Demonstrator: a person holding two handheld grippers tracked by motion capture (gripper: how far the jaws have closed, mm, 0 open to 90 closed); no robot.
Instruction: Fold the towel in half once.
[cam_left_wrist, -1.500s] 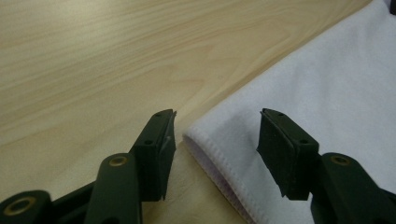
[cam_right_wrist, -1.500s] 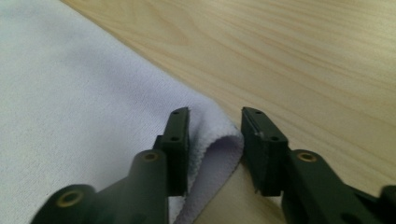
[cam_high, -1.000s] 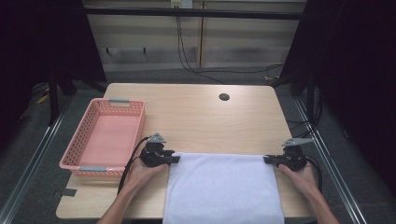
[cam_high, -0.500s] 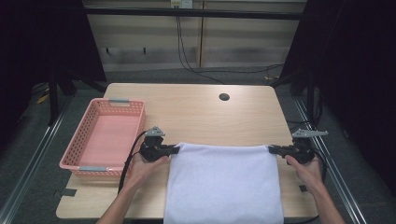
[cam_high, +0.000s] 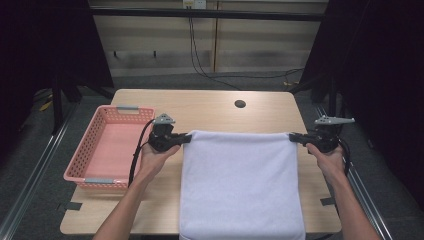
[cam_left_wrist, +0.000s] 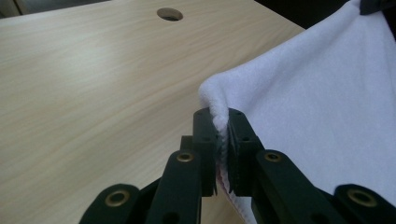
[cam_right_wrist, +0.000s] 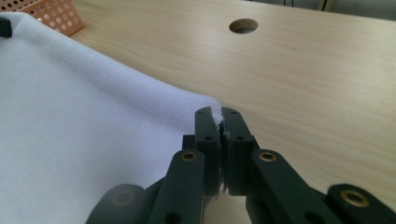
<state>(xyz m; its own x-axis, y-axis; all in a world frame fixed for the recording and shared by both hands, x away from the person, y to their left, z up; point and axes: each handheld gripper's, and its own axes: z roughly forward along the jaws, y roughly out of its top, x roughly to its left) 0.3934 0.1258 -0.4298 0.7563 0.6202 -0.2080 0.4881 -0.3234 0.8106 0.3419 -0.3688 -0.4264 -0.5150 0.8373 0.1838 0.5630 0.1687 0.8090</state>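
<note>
My left tongs (cam_high: 186, 138) and right tongs (cam_high: 294, 137) each clench a far corner of the white towel (cam_high: 240, 185), its top edge stretched left-to-right mid-frame between them (equally near each hand), the rest draping over the desk (cam_high: 210, 107) toward the bottom.

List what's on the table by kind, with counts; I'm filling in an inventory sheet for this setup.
White towel: 1
Pink plastic basket: 1
Handheld grippers: 2, the left gripper and the right gripper, each clamped on a far corner of the towel
Total: 4
</note>
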